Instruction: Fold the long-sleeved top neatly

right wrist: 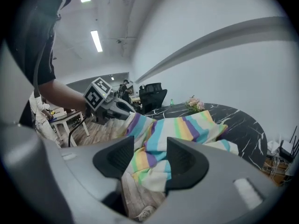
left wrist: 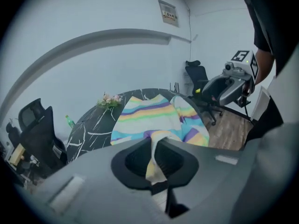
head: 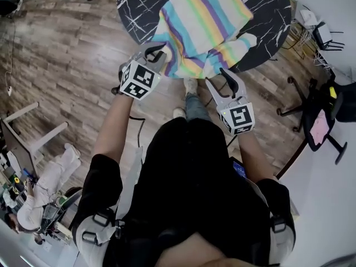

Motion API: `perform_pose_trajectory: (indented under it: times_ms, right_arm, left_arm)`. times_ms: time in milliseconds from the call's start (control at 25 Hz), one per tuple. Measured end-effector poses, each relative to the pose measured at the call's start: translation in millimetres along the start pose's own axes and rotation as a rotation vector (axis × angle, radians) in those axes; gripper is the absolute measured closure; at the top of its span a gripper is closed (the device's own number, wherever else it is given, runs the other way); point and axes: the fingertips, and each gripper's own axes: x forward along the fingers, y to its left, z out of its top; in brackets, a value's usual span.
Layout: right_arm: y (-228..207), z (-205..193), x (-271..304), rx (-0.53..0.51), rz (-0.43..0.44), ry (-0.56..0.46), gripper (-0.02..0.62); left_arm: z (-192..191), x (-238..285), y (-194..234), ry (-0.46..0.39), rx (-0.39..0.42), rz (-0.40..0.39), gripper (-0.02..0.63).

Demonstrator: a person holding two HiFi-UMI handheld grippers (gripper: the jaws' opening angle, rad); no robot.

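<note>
While your left hand-held gripper [left wrist: 154,155] is clamped on an edge of the striped long-sleeved top [head: 200,21], which droops off the black marbled worktop [head: 270,15], bring your right hand-held gripper [right wrist: 148,160], jaws apart w/ cloth between, onto the matching edge; keep both level.

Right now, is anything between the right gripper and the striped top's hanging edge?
Nothing visible. The striped top hangs off the marble table directly ahead of the right gripper, whose jaws are open. The left gripper is shut on the hem further left.
</note>
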Motion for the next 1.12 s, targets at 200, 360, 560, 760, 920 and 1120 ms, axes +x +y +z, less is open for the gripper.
perform_pose_trajectory:
  times_ms: [200, 360, 560, 760, 920, 1120]
  right_arm:
    - [-29, 28, -6, 0.015, -0.031, -0.061, 0.377]
    - [-49, 41, -13, 0.013, -0.062, -0.077, 0.385]
    - [-62, 45, -23, 0.021, -0.096, -0.080, 0.411]
    - [-69, 36, -31, 0.060, -0.135, -0.070, 0.416]
    - [-76, 25, -38, 0.106, -0.187, -0.056, 0.417]
    - [-90, 15, -49, 0.189, -0.289, -0.055, 0.422]
  left_arm:
    - [58, 22, 10, -0.005, 0.039, -0.053, 0.584]
    - [91, 43, 14, 0.005, 0.076, -0.084, 0.584]
    - [121, 74, 7, 0.003, 0.102, -0.152, 0.584]
    - [132, 108, -10, 0.041, 0.111, -0.231, 0.584]
    - [132, 133, -21, 0.081, 0.150, -0.285, 0.584]
    - [140, 163, -31, 0.106, 0.203, -0.349, 0.584]
